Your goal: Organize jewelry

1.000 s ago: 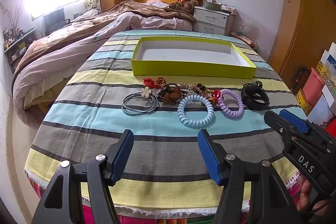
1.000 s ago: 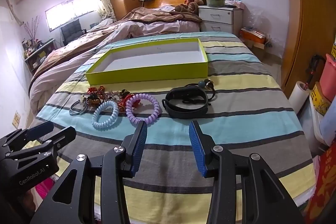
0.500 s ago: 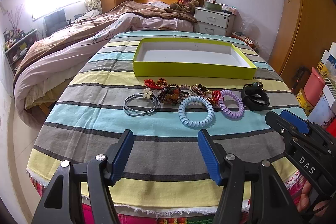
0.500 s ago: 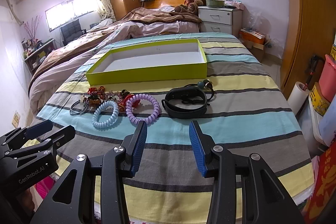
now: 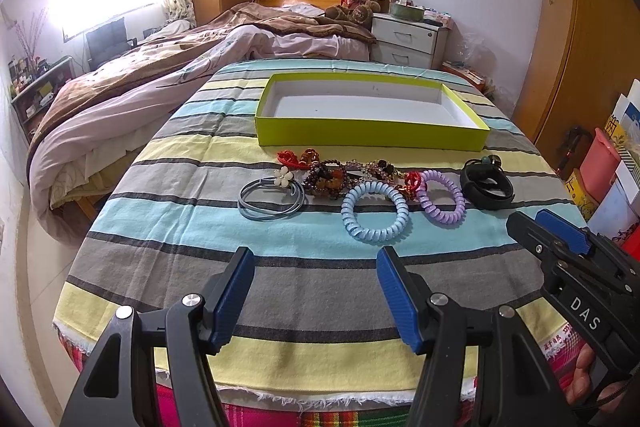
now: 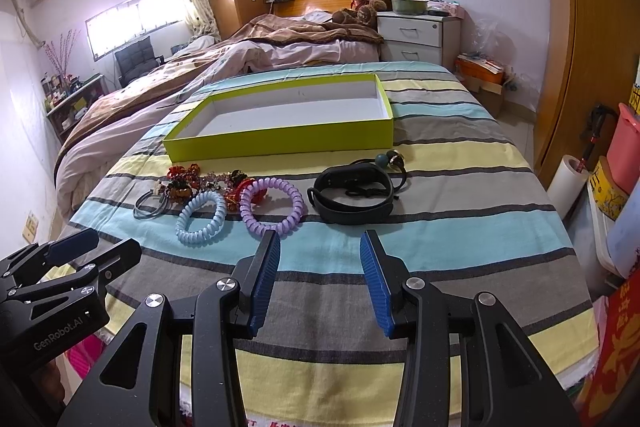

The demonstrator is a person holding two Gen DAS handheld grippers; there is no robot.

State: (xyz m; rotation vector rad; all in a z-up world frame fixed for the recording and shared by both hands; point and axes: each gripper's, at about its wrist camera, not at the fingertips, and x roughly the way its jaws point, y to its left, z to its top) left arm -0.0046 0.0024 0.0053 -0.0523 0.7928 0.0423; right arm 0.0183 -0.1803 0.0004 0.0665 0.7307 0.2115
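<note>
nothing sorted yet

striped cloth carries all the jewelry in a row: grey hair ties, beaded pile, blue coil, purple coil, black band. the green tray behind sits empty. my left gripper and right gripper hang released, holding nothing. bed and nightstand beyond.
</note>
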